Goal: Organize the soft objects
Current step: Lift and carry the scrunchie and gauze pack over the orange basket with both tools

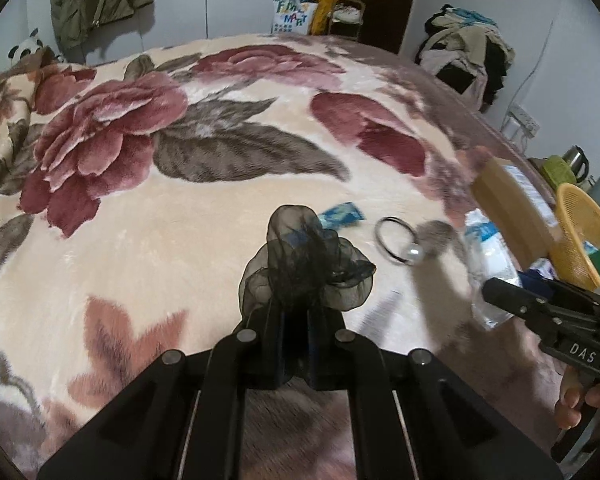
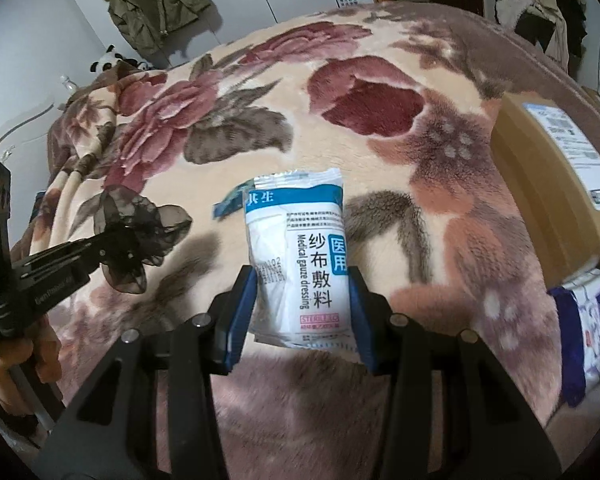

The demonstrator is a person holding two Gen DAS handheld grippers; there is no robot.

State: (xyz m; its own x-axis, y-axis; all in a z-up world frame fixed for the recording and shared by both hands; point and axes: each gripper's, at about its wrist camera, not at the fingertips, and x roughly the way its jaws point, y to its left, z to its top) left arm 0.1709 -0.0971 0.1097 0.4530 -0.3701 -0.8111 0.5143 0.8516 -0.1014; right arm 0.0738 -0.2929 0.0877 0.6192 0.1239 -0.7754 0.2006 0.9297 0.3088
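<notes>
we are working over a bed covered by a floral blanket (image 1: 148,264). our left gripper (image 1: 296,308) is clenched tight on a black sheer scrunchie (image 1: 300,264), its fingers pressed together with the gauzy ruffles bunching out above and to both sides of the tips; the scrunchie is hanging in the grip, lifted off the blanket. in the right wrist view the same scrunchie (image 2: 140,236) is showing at the left, pinched at the end of the left gripper (image 2: 120,240), with a hand (image 2: 12,364) wrapped around the handle below.

our right gripper (image 2: 300,304) is grasping a white and blue pack of medical gauze dressing (image 2: 300,256), the blue pads (image 2: 242,312) pressing its lower part from both sides while the top of the pack is standing up past the fingertips. in the left wrist view that pack (image 1: 488,256) is blurred, sitting near the right edge of the bed at the end of the right gripper (image 1: 496,292).

on the blanket between the two grippers, a black hair tie with a pearl (image 1: 396,244) and a small blue packet (image 1: 340,214) are lying near each other. a cardboard box (image 2: 556,176) is resting at the right edge of the bed, with a yellow basket (image 1: 580,236) just beside it.
</notes>
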